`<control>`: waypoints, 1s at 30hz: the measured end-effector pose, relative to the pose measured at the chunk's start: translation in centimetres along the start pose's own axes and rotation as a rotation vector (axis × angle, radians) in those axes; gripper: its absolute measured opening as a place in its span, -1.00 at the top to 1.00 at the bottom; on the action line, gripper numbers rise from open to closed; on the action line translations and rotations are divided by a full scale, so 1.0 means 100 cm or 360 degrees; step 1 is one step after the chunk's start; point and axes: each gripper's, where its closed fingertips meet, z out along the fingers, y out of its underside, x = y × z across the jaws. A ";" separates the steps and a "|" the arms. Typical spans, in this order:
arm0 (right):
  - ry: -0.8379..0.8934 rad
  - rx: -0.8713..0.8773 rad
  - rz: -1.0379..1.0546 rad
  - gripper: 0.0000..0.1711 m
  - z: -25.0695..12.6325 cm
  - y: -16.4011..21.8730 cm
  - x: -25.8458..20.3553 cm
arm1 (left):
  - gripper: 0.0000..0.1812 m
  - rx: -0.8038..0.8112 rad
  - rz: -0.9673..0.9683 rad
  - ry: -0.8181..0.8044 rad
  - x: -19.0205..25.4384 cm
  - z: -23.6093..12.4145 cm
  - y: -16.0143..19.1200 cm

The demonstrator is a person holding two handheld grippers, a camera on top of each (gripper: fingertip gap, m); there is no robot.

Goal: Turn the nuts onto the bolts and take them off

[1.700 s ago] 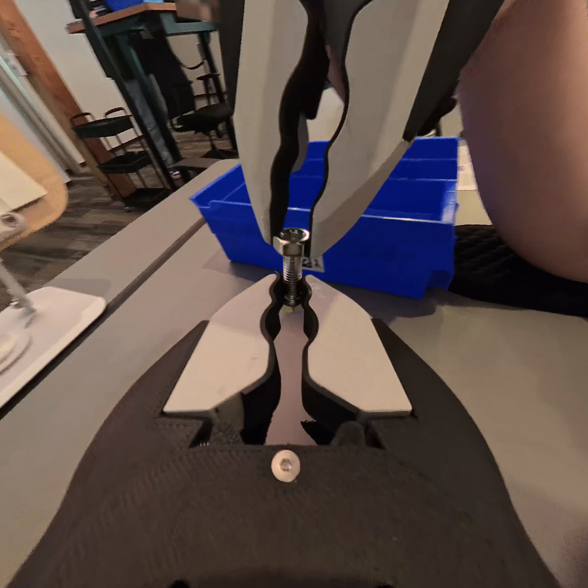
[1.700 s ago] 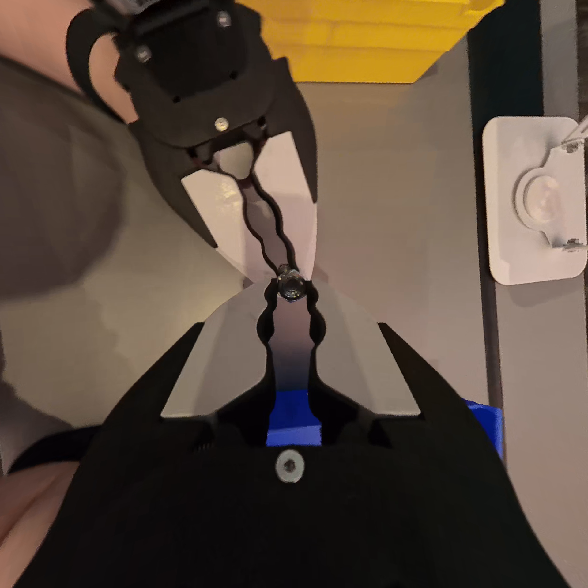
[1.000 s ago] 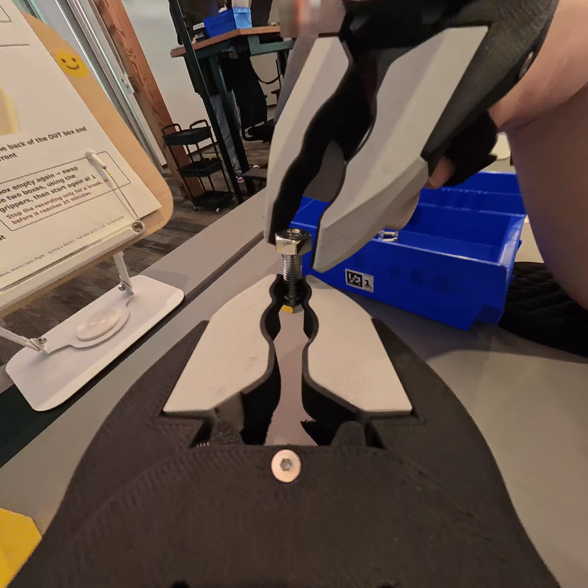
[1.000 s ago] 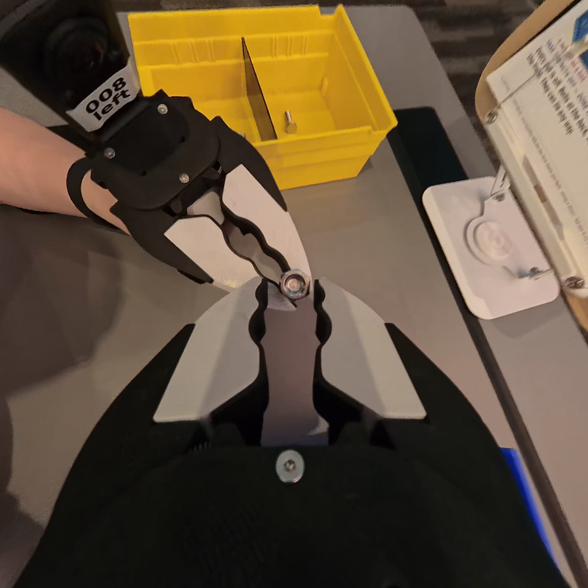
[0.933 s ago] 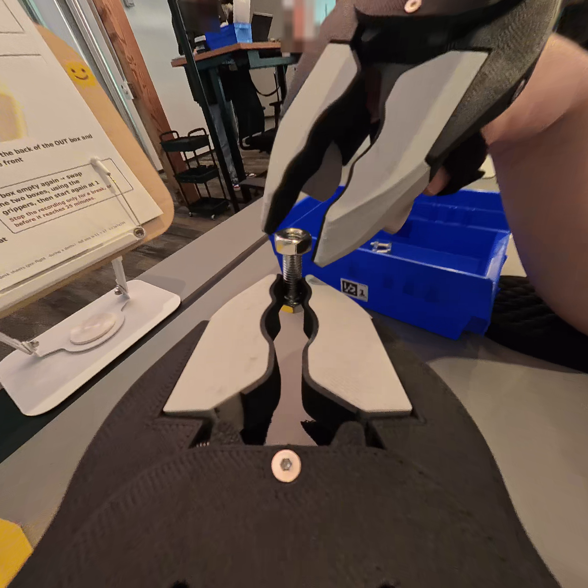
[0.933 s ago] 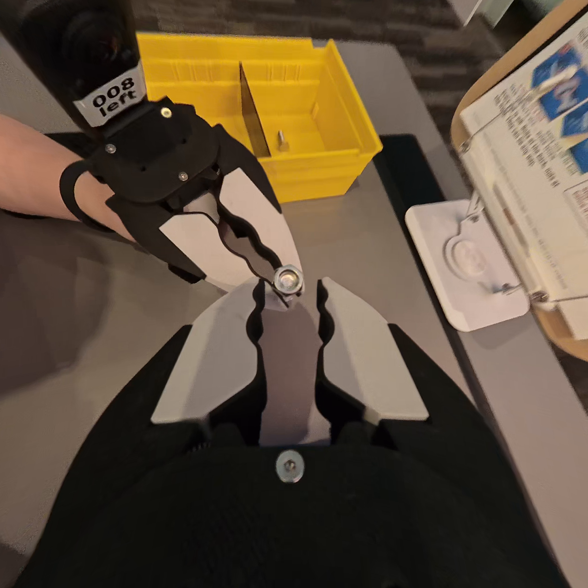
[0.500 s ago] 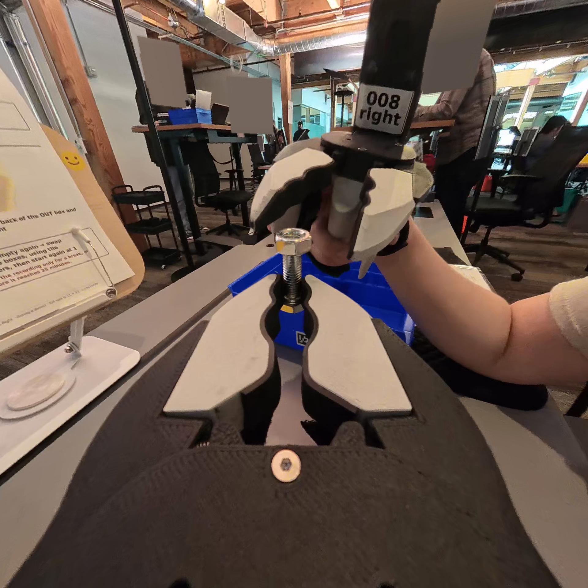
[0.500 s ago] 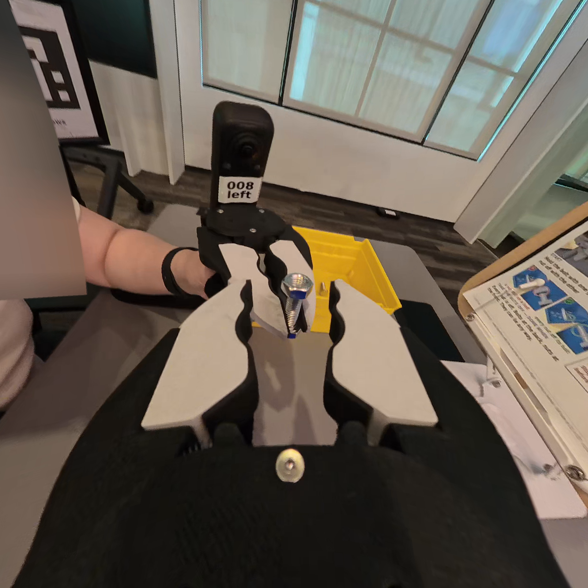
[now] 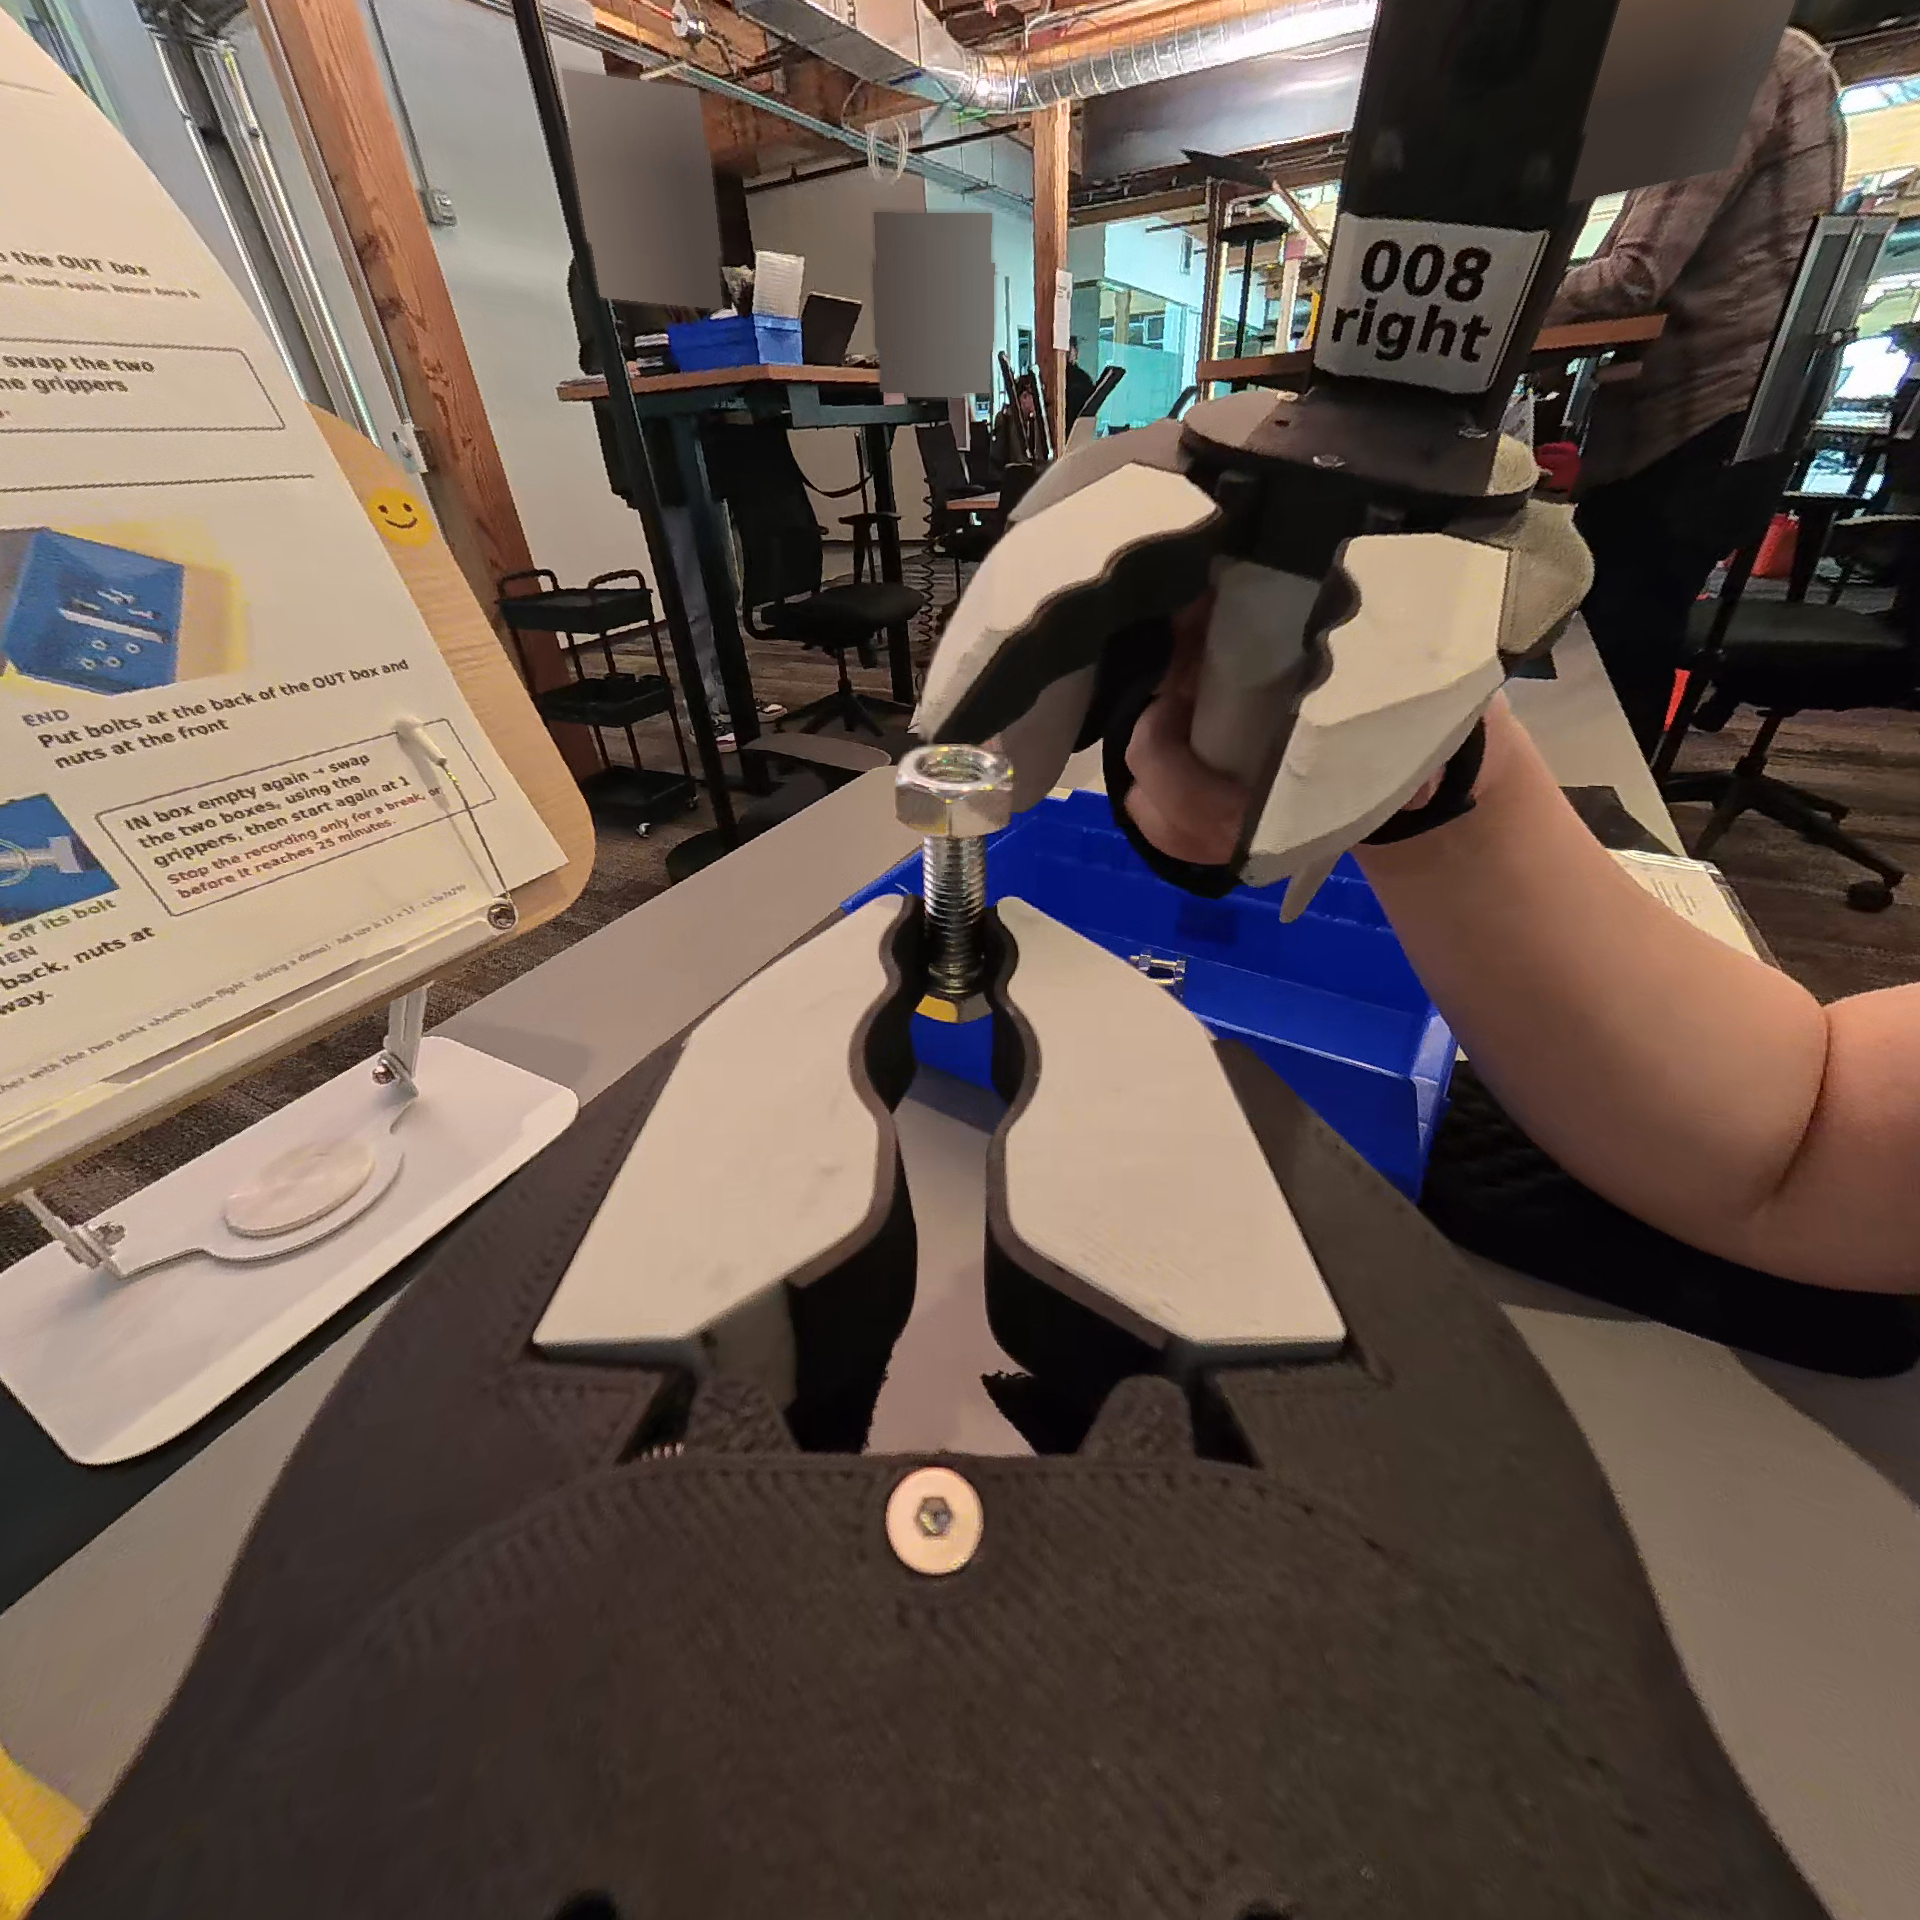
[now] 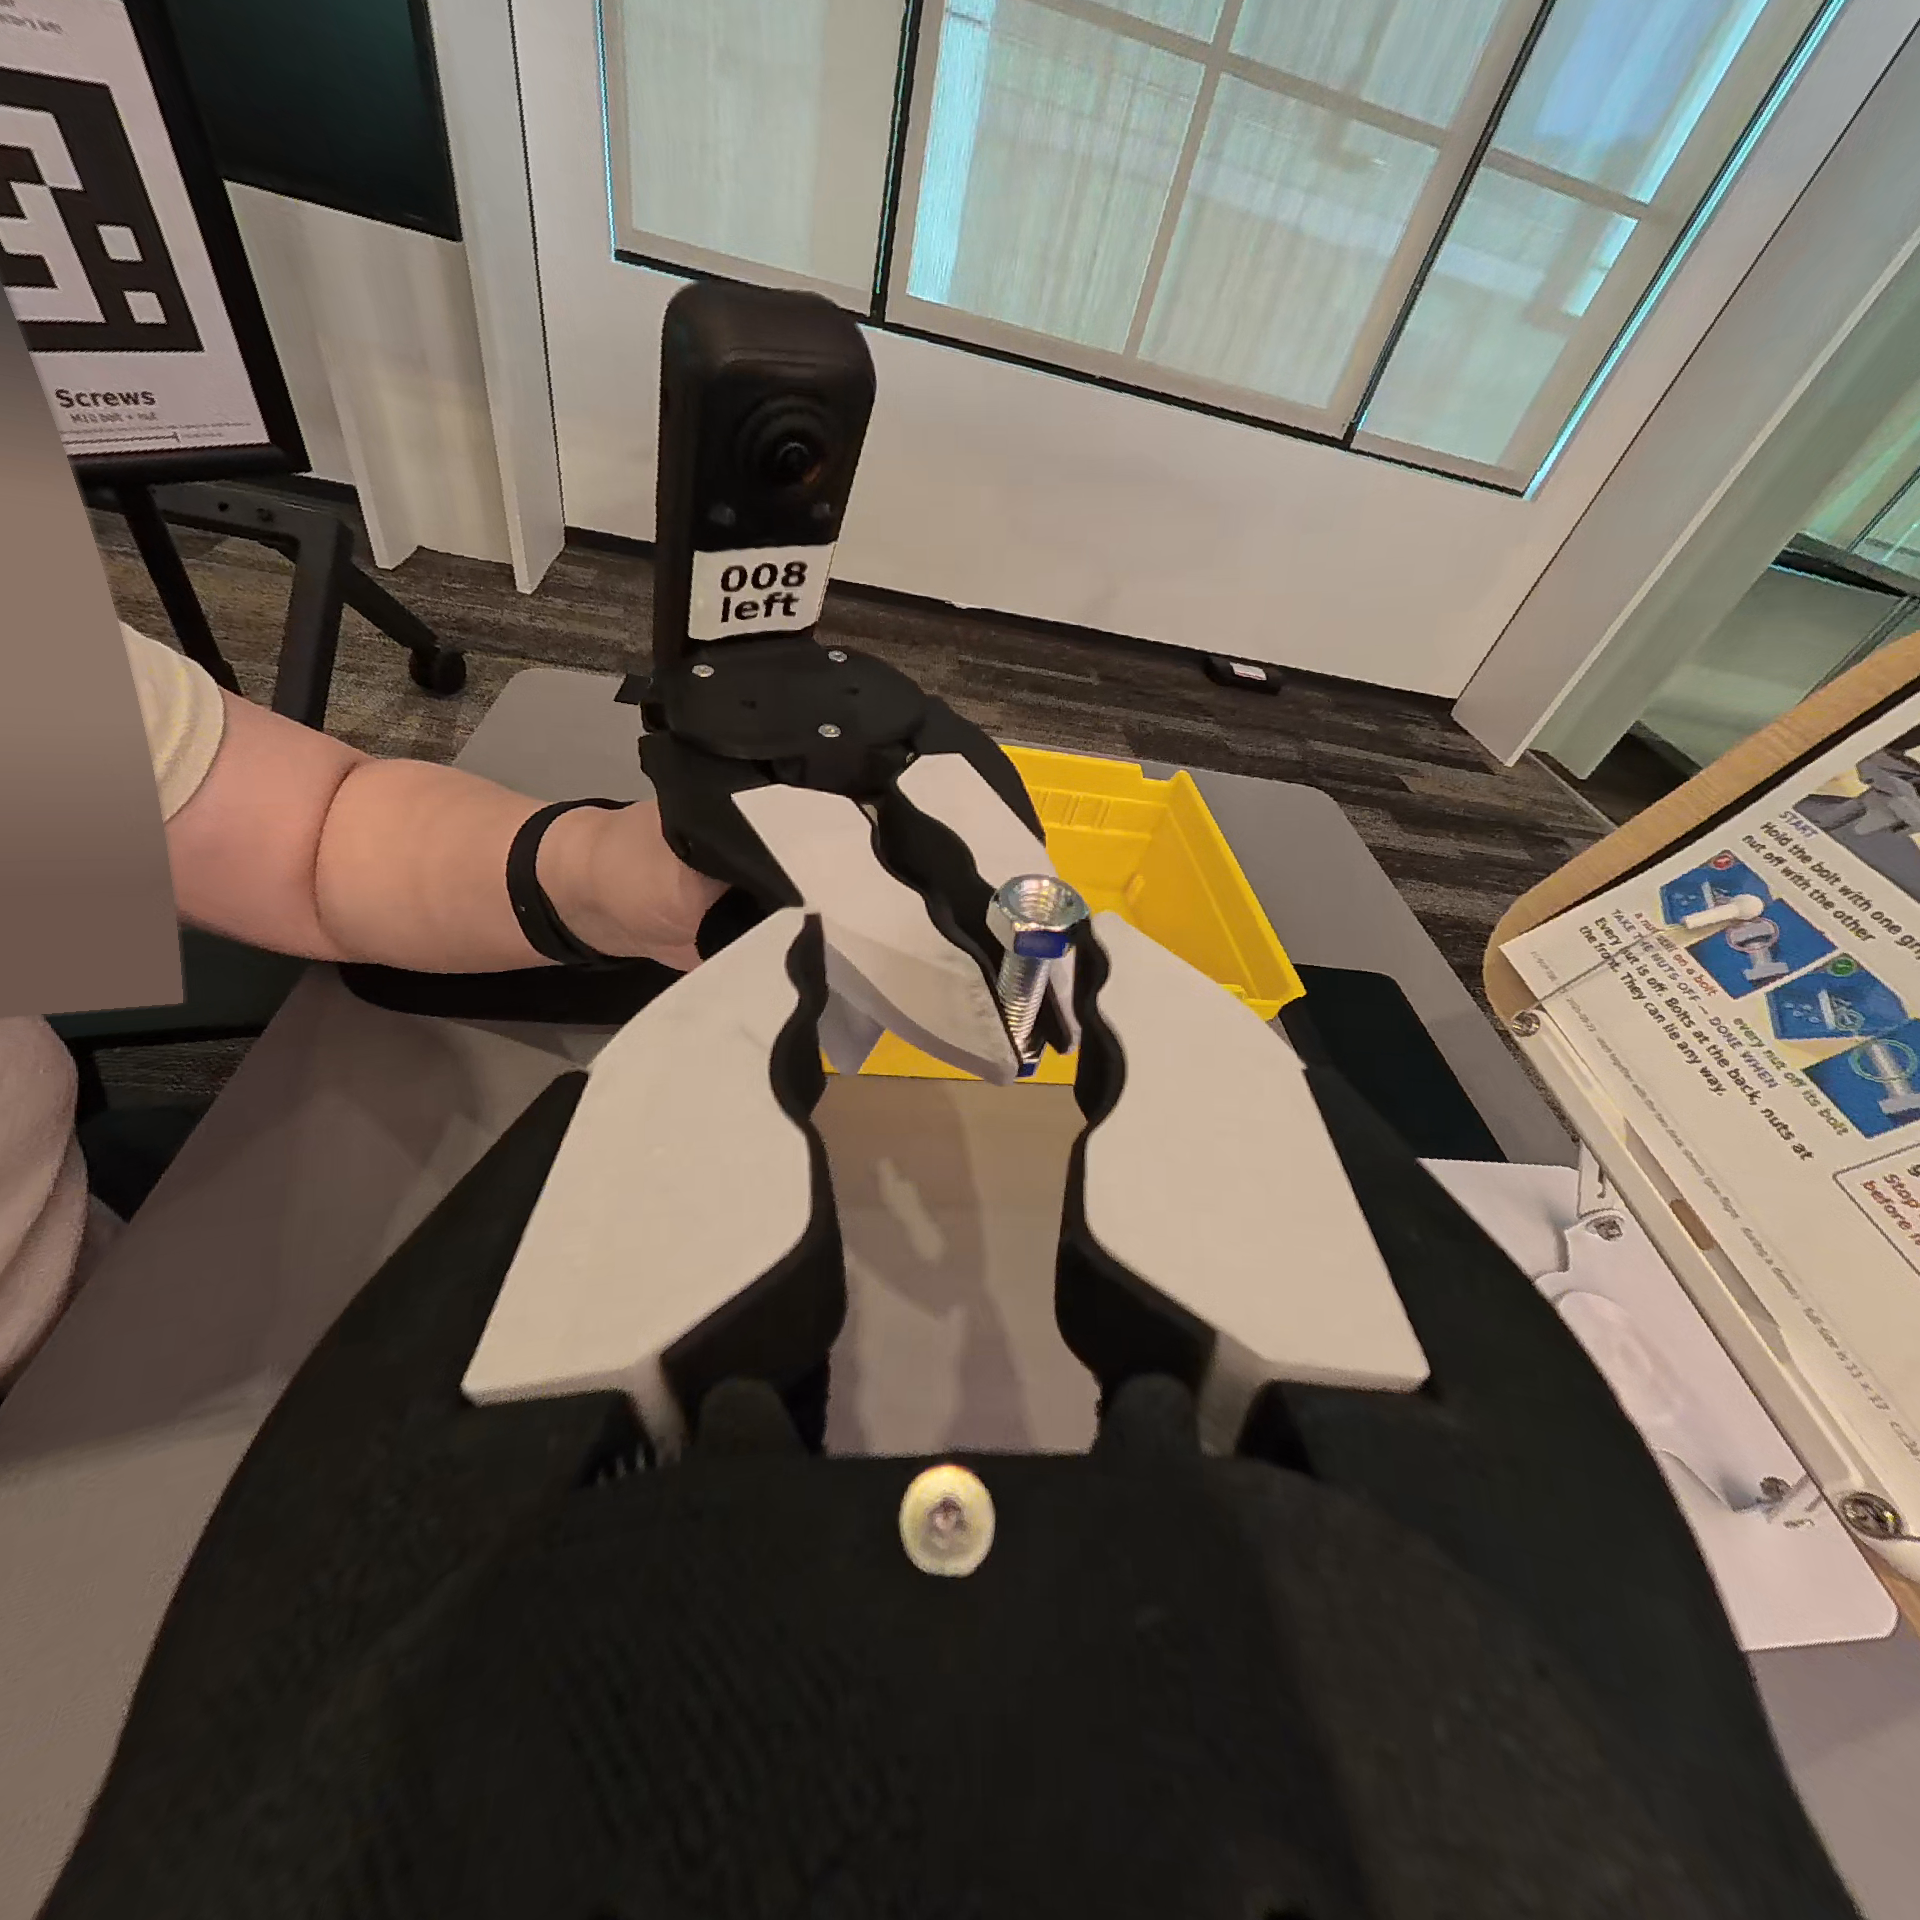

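Observation:
My left gripper (image 9: 953,961) is shut on a silver bolt (image 9: 953,883) and holds it upright above the grey table. A hex nut (image 9: 953,798) sits at the bolt's top end, and the bolt head is just below the fingertips. My right gripper (image 9: 1107,810) is open, level with the nut and just behind it. In the right wrist view the nut (image 10: 1037,909) and bolt (image 10: 1023,1003) stand between my right gripper's (image 10: 940,935) wide-open jaws, close to the right finger. I cannot tell if they touch. The left gripper (image 10: 1013,1065) shows there facing me.
A blue bin (image 9: 1299,1003) stands on the table behind the bolt. A yellow bin (image 10: 1174,894) stands behind the left gripper. An instruction board on a white stand (image 9: 260,1247) is at the table's far edge, and it shows in the right wrist view (image 10: 1714,1039) too. Only a small space, under 4 cm, lies between the two pairs of fingers.
My right gripper opened and let go of the nut. It swung from above the bolt down to level with it. The left gripper keeps the bolt.

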 end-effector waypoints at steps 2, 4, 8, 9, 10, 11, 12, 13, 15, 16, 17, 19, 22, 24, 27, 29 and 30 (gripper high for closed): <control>-0.0002 -0.0004 -0.0007 0.46 0.000 0.000 -0.001 | 0.90 -0.0001 -0.0001 -0.0003 -0.001 0.000 0.000; -0.0009 0.0006 -0.0008 0.47 -0.002 -0.002 -0.001 | 0.90 0.0002 -0.0007 -0.0009 -0.002 -0.001 0.000; 0.0018 0.0011 -0.0013 0.49 -0.003 -0.002 0.002 | 0.90 -0.0002 -0.0004 -0.0018 -0.004 -0.002 -0.001; 0.0036 0.0019 -0.0022 0.48 -0.003 -0.002 0.003 | 0.90 0.0003 -0.0008 -0.0006 -0.003 -0.002 -0.001; 0.0042 0.0028 -0.0031 0.48 -0.002 -0.003 0.004 | 0.90 0.0007 -0.0013 0.0010 -0.001 -0.001 -0.002; 0.0043 0.0037 -0.0039 0.47 -0.001 -0.003 0.004 | 0.90 0.0007 -0.0014 0.0024 0.001 -0.001 -0.002; 0.0041 0.0041 -0.0043 0.46 0.000 -0.003 0.004 | 0.90 0.0002 -0.0010 0.0030 0.002 0.000 -0.001; 0.0039 0.0034 -0.0044 0.44 0.002 -0.002 0.003 | 0.90 -0.0002 0.0000 0.0034 0.003 0.000 -0.001; 0.0030 -0.0003 -0.0050 0.44 0.005 0.001 0.001 | 0.89 -0.0017 0.0009 0.0033 0.004 0.001 0.000; 0.0028 -0.0022 -0.0059 0.43 0.006 0.003 0.000 | 0.89 -0.0026 0.0008 0.0026 0.004 0.001 0.001; 0.0036 -0.0038 -0.0071 0.42 0.006 0.004 0.000 | 0.89 -0.0028 0.0008 0.0023 0.003 0.001 0.001; 0.0048 -0.0061 -0.0088 0.41 0.005 0.005 0.000 | 0.90 -0.0026 -0.0001 0.0005 -0.001 0.000 0.001; 0.0010 -0.0076 -0.0084 0.45 0.002 0.005 -0.004 | 0.90 -0.0015 -0.0022 -0.0028 -0.007 -0.002 0.000; 0.0045 -0.0053 -0.0097 0.46 0.001 0.002 -0.001 | 0.90 -0.0004 -0.0044 -0.0023 -0.009 -0.003 0.000; 0.0098 -0.0026 -0.0078 0.43 0.001 0.000 0.005 | 0.90 0.0002 -0.0056 0.0009 -0.005 -0.002 -0.001; 0.0098 -0.0002 -0.0050 0.36 0.005 0.000 0.006 | 0.89 0.0007 -0.0038 0.0052 0.002 0.000 -0.001; 0.0092 0.0006 -0.0037 0.31 0.007 0.000 0.006 | 0.89 0.0004 -0.0027 0.0062 0.005 0.001 -0.001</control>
